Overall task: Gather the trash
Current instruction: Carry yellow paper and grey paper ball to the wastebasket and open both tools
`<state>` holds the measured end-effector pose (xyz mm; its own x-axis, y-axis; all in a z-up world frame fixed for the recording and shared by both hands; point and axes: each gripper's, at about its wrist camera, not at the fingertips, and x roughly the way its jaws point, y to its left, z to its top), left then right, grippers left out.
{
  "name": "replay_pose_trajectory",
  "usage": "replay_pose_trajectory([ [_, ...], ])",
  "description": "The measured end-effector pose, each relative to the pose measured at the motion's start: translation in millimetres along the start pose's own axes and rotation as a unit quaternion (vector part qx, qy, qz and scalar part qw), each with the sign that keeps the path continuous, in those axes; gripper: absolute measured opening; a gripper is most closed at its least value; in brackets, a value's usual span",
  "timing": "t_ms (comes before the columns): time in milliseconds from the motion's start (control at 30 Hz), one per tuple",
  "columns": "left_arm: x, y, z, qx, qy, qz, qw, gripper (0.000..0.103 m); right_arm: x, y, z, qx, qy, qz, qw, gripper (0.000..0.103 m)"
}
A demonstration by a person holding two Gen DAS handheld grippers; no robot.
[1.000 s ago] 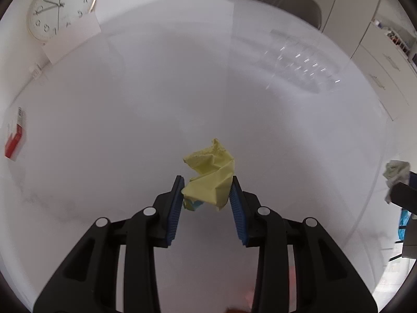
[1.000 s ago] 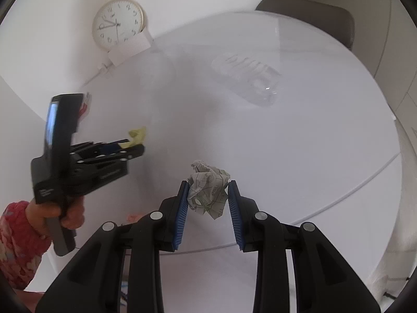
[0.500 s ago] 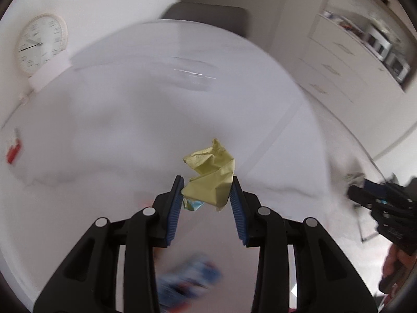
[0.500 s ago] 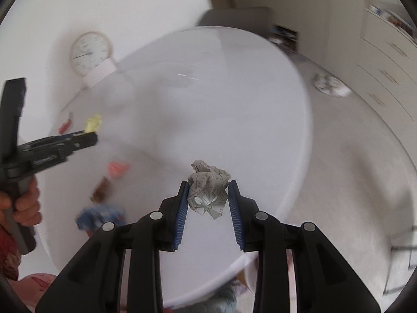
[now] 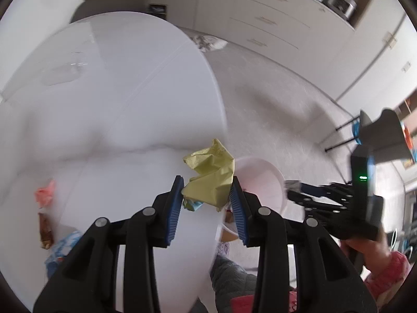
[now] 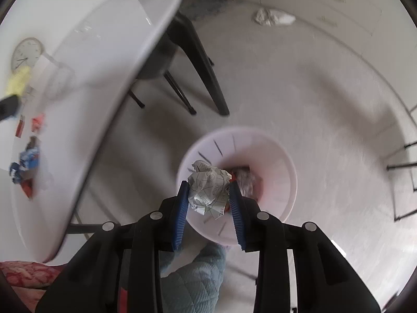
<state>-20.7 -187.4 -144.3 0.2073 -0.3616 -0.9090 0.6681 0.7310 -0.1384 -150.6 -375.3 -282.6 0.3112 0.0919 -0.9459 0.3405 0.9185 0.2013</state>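
While held above the bin: two paper wads, neither dropped yet.

Printed paper ball (image 6: 208,190) clamped in right gripper (image 6: 209,200) over pink bin (image 6: 284,161); yellow wad (image 5: 209,177) pinched in left gripper (image 5: 207,198), past the table (image 5: 117,99) edge, beside the rim. Risk: letting go early, bouncing off the rim onto floor.

Wrappers on surface (image 5: 109,109) at left edge (image 5: 49,224) smeared by motion blur; print unreadable. Pink bin (image 6: 276,156) contents blurred, half hidden behind crumpled grey paper (image 6: 208,187); lower rim covered by right hand-held gripper (image 6: 208,195). In left view, bin mostly hidden behind yellow paper wad (image 5: 211,177). Clock (image 6: 26,52) too blurred to read. Floor litter near cabinets (image 6: 273,17) indistinct.
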Motion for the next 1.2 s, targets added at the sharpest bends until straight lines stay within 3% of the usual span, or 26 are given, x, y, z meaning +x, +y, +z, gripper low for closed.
replay_pose_trajectory([
  [133,13.0,-22.1,0.0,0.018,0.013,-0.002,0.9997,0.036,22.0,-12.4,-4.7,0.017,0.017,0.006,1.0,0.044],
  [233,21.5,-34.3,2.3,0.027,0.021,-0.007,0.9994,0.036,26.4,-16.3,-5.0,0.022,0.023,0.005,0.999,0.064],
  [433,29.8,-49.5,5.3,0.049,0.029,-0.018,0.9982,0.036,3.7,-30.5,-5.8,0.029,0.0,-0.015,0.999,0.085],
  [767,53.2,-88.2,1.8,0.081,0.068,-0.063,0.9924,0.036,-53.7,-61.1,-11.1,0.065,-0.056,-0.042,0.995,0.091],
  [833,58.7,-98.2,-1.6,0.095,0.076,-0.069,0.9901,0.043,-60.5,-66.7,-11.6,0.073,-0.065,-0.046,0.994,0.094],
  [900,59.1,-106.1,-5.2,0.107,0.076,-0.066,0.9892,0.063,-64.2,-72.2,-11.9,0.079,-0.069,-0.048,0.993,0.094],
  [1000,52.2,-115.0,-8.8,0.122,0.065,-0.065,0.9882,0.083,-67.1,-78.0,-12.7,0.086,-0.072,-0.052,0.992,0.094],
  [1100,46.7,-119.1,-10.2,0.128,0.058,-0.066,0.9878,0.092,-66.8,-79.0,-12.4,0.089,-0.072,-0.055,0.992,0.094],
  [1200,40.9,-113.1,-8.5,0.124,0.056,-0.066,0.9886,0.092,-66.5,-78.8,-11.8,0.09,-0.072,-0.056,0.992,0.094],
])
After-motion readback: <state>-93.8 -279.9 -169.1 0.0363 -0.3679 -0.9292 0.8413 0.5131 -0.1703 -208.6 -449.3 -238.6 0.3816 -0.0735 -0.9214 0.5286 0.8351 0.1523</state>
